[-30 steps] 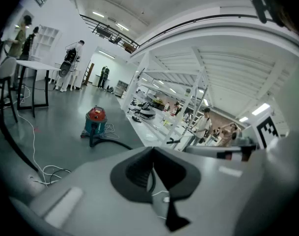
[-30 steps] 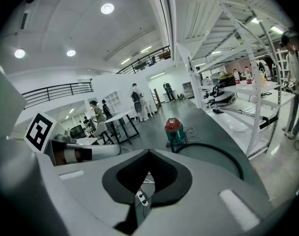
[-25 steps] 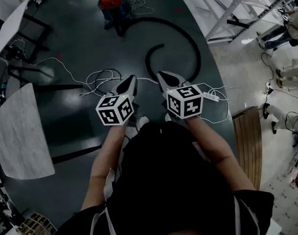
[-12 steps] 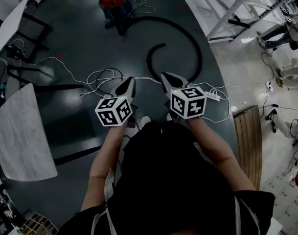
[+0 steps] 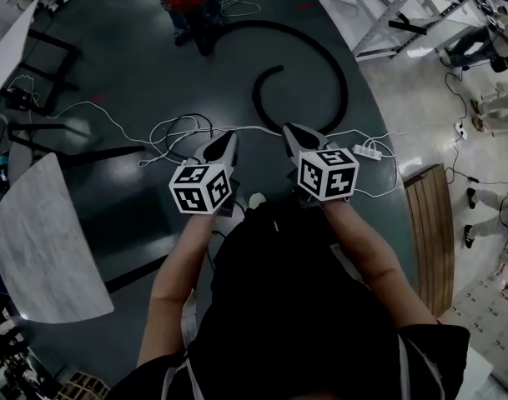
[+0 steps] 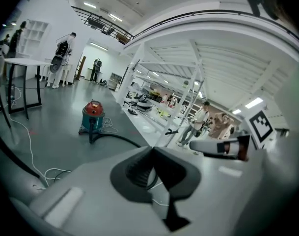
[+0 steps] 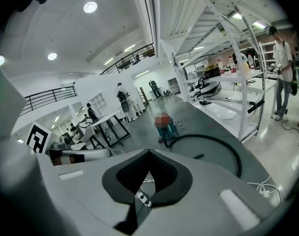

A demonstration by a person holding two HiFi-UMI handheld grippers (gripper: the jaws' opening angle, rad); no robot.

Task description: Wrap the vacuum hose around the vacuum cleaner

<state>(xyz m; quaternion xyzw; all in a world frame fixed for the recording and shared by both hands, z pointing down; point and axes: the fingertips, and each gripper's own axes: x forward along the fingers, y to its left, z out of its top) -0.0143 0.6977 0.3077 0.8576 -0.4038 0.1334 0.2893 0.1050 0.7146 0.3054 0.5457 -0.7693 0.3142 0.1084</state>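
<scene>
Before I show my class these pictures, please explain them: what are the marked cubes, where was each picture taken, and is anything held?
No robot: a person holds two tools, each a two-jaw claw; the marked cubes belong to them. One picture looks down from the person's head; the other two ride on each claw, looking along its jaws. The left claw and right claw are shut, holding nothing. On the dark floor lie a curled black hose, joined to the vacuum cleaner, and loose white cables.
</scene>
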